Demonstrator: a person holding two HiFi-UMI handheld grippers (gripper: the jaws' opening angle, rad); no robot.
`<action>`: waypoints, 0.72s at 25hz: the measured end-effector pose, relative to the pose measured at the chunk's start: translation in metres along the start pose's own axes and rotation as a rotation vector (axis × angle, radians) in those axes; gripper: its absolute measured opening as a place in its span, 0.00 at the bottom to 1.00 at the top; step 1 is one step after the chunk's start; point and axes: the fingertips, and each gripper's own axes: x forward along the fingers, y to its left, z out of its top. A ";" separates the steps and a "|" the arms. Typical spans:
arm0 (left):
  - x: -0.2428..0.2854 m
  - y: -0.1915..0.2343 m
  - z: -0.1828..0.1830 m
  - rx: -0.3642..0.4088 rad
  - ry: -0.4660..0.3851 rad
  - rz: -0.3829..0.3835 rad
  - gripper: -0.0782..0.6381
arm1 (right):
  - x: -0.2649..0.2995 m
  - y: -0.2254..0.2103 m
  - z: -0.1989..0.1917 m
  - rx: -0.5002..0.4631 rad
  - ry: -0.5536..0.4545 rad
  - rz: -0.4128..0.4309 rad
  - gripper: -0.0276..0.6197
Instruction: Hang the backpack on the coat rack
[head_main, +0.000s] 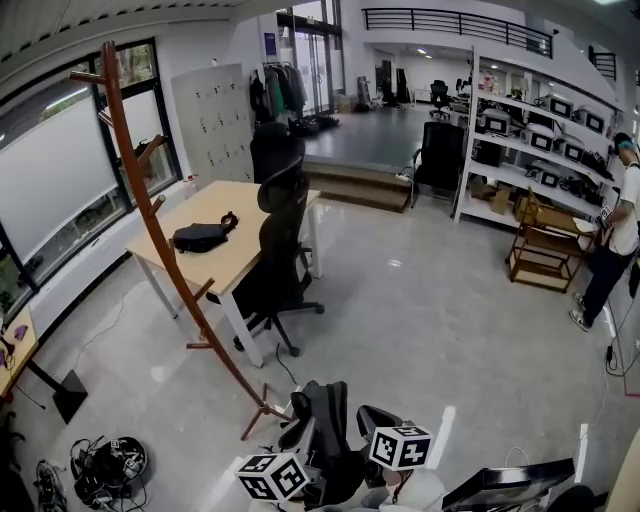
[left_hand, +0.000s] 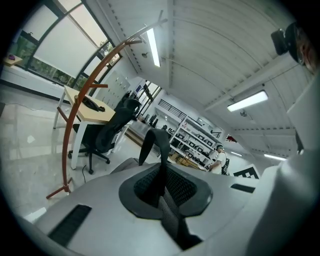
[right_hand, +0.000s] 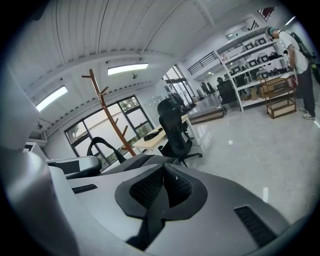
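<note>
Office floor (head_main: 430, 320), coat rack (head_main: 150, 215), backpack straps (left_hand: 150, 142) inside left gripper (left_hand: 162, 187), right gripper (right_hand: 161, 192).

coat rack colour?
Reddish-brown wood. The coat rack shows best in the head view.

dark backpack (head_main: 325, 425) near brown wooden coat rack (head_main: 150, 215)

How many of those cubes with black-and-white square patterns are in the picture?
2. One cube rides on the left gripper, low in the head view; the other cube rides on the right gripper, just beside it. Both grippers clamp backpack straps. None seems hidden.
</note>
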 end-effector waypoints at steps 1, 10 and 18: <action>0.007 0.000 0.002 0.002 -0.002 0.007 0.13 | 0.006 -0.002 0.006 -0.003 0.002 0.011 0.06; 0.064 -0.001 0.025 -0.009 -0.041 0.055 0.13 | 0.047 -0.030 0.052 -0.023 0.031 0.067 0.06; 0.118 -0.001 0.045 -0.019 -0.073 0.100 0.13 | 0.074 -0.071 0.094 -0.050 0.041 0.080 0.06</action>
